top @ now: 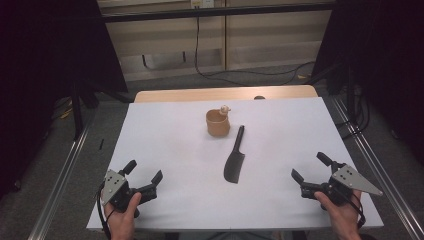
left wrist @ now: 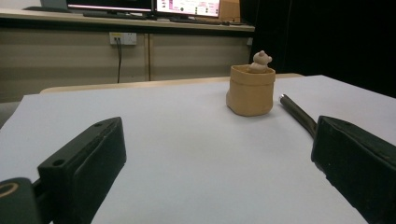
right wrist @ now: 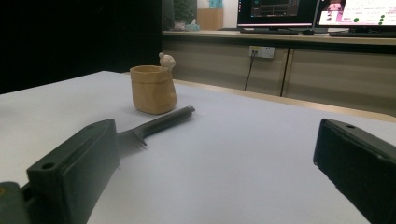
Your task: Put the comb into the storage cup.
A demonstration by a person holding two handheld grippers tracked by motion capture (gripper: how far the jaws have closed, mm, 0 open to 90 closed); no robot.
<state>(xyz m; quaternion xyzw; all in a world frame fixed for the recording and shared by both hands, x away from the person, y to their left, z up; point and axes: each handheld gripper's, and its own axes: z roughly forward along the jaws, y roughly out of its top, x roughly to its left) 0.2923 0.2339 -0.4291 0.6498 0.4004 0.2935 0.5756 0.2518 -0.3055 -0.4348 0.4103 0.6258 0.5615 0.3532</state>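
Spatula, black and flat, lies near the middle of the white table, its handle pointing away toward the small tan pot, which stands just beside the handle's tip. From where I stand it looks like light plastic: stiff along the handle, thinner and probably a bit springy at the slotted blade. Lying flat, it gives little to get under, so the rounded handle seems the best place to pinch, near its middle. The pot has a tiny figure on its rim; it looks like ceramic, so easy to knock and chip. Left gripper and right gripper rest at the near edge, well apart from both things, jaws wide and holding nothing.
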